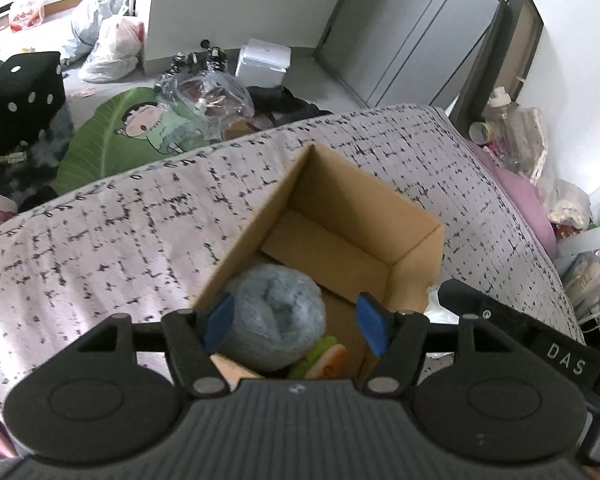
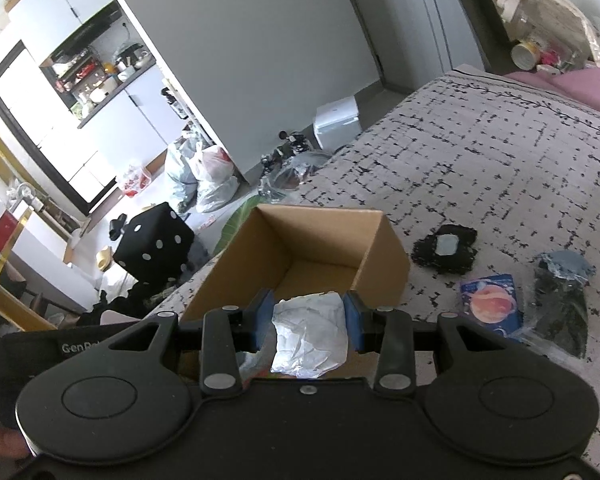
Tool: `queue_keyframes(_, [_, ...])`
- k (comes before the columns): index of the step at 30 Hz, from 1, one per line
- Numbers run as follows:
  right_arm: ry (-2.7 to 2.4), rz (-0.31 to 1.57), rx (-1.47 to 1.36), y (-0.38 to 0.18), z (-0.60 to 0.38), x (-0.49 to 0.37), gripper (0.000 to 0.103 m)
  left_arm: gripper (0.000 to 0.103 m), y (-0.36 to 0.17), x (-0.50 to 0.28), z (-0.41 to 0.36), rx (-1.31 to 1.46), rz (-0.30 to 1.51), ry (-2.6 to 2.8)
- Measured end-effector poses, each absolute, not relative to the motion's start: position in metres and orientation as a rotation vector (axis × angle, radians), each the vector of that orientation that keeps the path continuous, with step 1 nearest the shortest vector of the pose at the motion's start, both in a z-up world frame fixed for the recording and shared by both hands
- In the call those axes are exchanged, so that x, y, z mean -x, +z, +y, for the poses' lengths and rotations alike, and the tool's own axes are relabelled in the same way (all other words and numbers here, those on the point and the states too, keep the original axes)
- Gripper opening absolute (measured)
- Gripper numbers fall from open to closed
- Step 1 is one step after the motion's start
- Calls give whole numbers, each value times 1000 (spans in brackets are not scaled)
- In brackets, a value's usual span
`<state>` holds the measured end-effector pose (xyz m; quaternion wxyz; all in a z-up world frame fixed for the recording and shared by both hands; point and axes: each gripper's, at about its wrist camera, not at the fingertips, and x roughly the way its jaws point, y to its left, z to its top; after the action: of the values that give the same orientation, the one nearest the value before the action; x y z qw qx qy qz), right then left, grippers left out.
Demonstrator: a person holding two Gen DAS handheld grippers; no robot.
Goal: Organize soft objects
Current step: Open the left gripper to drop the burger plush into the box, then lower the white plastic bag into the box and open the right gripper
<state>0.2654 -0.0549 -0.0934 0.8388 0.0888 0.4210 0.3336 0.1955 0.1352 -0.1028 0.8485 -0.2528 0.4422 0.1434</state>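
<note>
Partly done, a grey fluffy roll [image 1: 276, 320] is released into the cardboard box [image 1: 340, 200] by the spread left tongs [image 1: 296, 320], a white crumpled packet [image 2: 310, 332] is clenched in the right tongs [image 2: 308, 320], and several packets [image 2: 492, 300] are left on the bed [image 2: 500, 160].

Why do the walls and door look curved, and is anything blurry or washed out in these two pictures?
Both views use fisheye lenses, which bend straight edges. Left wrist view: the grey rolled cloth in the cardboard box looks soft, slightly smeared. Right wrist view: the crumpled white bag is bright and loses detail; the kitchen cabinets are washed out by daylight.

Patterned bed [image 2: 500, 152], cardboard box [image 2: 384, 256] (open), black pouches [image 2: 446, 256]
</note>
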Motion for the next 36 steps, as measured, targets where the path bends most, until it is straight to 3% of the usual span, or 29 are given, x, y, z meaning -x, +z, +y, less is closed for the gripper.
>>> queue_keyframes(5, [772, 920, -190, -98, -42, -260, 39, 66, -98, -189, 140, 534, 928, 319])
queue_keyframes(8, [790, 957, -166, -103, -36, -257, 54, 66, -96, -187, 140, 524, 928, 324])
queue_keyframes(14, [745, 948, -188, -96, -49, -258, 61, 72, -85, -183, 134, 492, 912, 335])
queue_keyframes(22, [698, 948, -201, -88, -68, -257, 79, 75, -71, -180, 125, 439, 884, 361])
queue_keyframes(30, [673, 923, -205, -76, -86, -253, 86, 79, -61, -182, 110, 420, 870, 373])
queue_keyframes(36, [666, 876, -222, -64, -105, -251, 92, 88, -49, -182, 94, 395, 870, 381])
